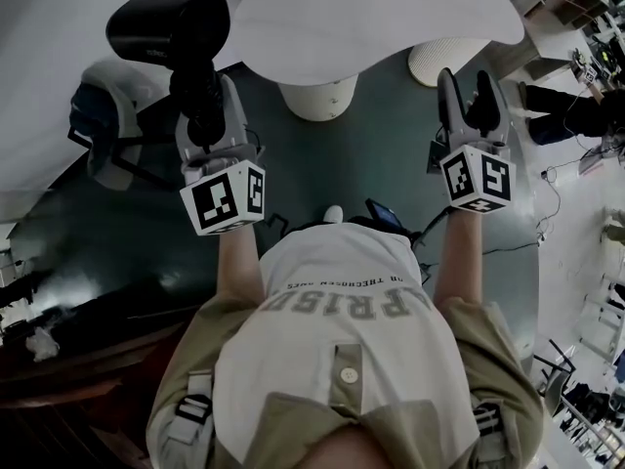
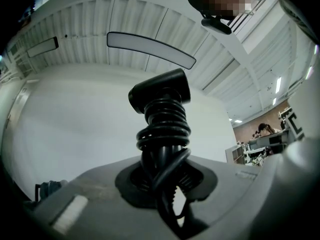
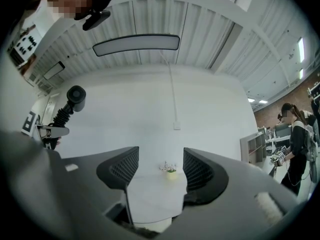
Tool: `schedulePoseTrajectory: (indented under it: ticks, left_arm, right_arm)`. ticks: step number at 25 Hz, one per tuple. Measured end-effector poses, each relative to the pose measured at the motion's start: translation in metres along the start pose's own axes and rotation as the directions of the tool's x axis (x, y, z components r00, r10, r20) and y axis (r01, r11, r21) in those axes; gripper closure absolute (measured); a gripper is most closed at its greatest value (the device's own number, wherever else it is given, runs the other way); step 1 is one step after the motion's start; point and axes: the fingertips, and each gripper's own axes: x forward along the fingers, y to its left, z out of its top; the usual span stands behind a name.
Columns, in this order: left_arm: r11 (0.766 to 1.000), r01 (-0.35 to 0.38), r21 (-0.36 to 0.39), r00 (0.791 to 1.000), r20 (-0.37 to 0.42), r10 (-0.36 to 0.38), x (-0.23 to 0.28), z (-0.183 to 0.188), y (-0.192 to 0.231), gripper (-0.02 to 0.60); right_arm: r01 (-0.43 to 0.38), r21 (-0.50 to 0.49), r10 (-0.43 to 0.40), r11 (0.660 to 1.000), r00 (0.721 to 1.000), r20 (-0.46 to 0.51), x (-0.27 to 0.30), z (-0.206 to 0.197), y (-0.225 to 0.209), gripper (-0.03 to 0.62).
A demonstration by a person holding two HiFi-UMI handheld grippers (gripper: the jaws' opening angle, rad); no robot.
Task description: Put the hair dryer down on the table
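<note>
White bench (image 1: 391, 13) ahead, its far edge cut off. My left gripper (image 1: 203, 115) clamps the hair dryer (image 1: 166, 25) aloft, off the bench, handle hidden under coiled cord (image 2: 162, 129); my right gripper (image 1: 471, 94) gapes wide, empty.

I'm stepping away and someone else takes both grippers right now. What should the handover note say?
Left gripper: shut on the hair dryer, clamped where the cord is coiled round it; the dryer is held upright in the air.
Right gripper: open, empty, raised alongside.
Table: white, round, ahead of both grippers; the dryer is off to its left, not touching it.
Done: dryer is in hand.
Left: bring it over the table, lower it onto the top, open the left jaws.
</note>
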Motion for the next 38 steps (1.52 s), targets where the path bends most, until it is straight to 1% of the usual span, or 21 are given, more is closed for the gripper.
schedulePoseTrajectory:
  ticks: [7, 13, 18, 25, 30, 38]
  left_arm:
    - [1.0, 0.019, -0.008, 1.0, -0.015, -0.019, 0.012, -0.005, -0.004, 0.495]
    - [1.0, 0.003, -0.009, 0.999, -0.041, -0.004, 0.029, -0.007, -0.016, 0.495]
    - [1.0, -0.017, 0.004, 0.999, -0.048, 0.017, 0.041, -0.016, -0.023, 0.495]
    - [0.999, -0.047, -0.019, 0.998, -0.053, 0.046, 0.078, -0.021, -0.043, 0.495]
    - [0.998, -0.068, 0.01, 0.996, -0.065, 0.068, 0.107, -0.025, -0.058, 0.495]
    - [0.993, -0.118, 0.03, 0.989, -0.085, 0.12, 0.15, -0.034, -0.076, 0.495]
  right_arm:
    - [0.005, -0.004, -0.005, 1.0, 1.0, -0.014, 0.01, -0.004, -0.001, 0.312]
    - [-0.006, -0.026, 0.005, 1.0, 0.999, -0.032, 0.031, -0.007, -0.016, 0.312]
    - [-0.026, 0.0, 0.026, 1.0, 0.999, -0.031, 0.047, -0.016, -0.029, 0.312]
    - [-0.06, -0.008, 0.06, 0.998, 0.998, -0.037, 0.088, -0.014, -0.06, 0.312]
    - [-0.08, 0.009, 0.08, 0.997, 0.996, -0.036, 0.122, -0.015, -0.086, 0.312]
    - [-0.14, 0.022, 0.141, 0.99, 0.989, -0.034, 0.18, -0.02, -0.114, 0.312]
